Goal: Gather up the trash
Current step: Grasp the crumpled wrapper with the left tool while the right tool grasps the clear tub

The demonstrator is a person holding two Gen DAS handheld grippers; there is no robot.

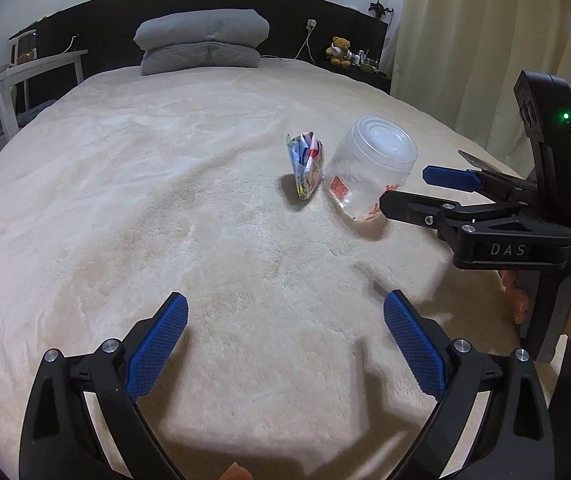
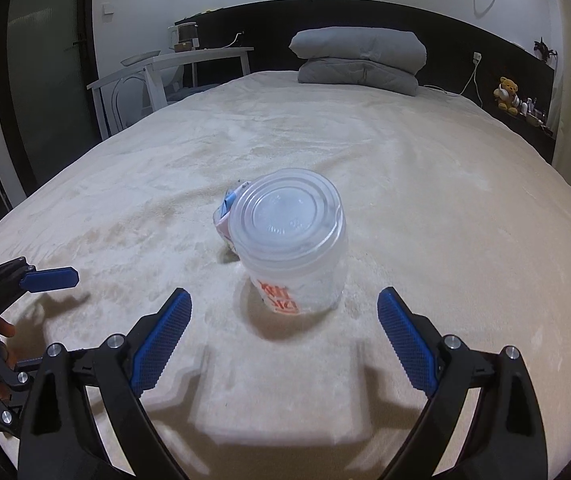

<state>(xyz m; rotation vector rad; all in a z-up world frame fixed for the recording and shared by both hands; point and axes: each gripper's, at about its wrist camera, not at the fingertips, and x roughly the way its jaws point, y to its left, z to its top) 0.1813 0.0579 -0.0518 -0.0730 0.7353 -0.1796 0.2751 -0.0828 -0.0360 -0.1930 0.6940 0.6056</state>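
A clear plastic cup (image 1: 369, 168) with a lid and red print sits tilted on the cream bed cover (image 1: 165, 200). A crumpled colourful wrapper (image 1: 306, 165) lies just left of it. My left gripper (image 1: 285, 320) is open and empty, low over the cover, well short of both. My right gripper (image 1: 405, 188) comes in from the right, open, its fingertips beside the cup. In the right wrist view the cup (image 2: 293, 240) stands just ahead of the open right gripper (image 2: 285, 312); the wrapper (image 2: 227, 210) peeks out behind it. The left gripper (image 2: 49, 279) shows at the left edge.
Folded grey bedding (image 1: 201, 42) lies at the head of the bed against a dark headboard (image 1: 97, 36). A white side table (image 1: 25, 76) stands left of the bed. A shelf with a teddy bear (image 1: 339, 51) and a curtain (image 1: 465, 48) are on the right.
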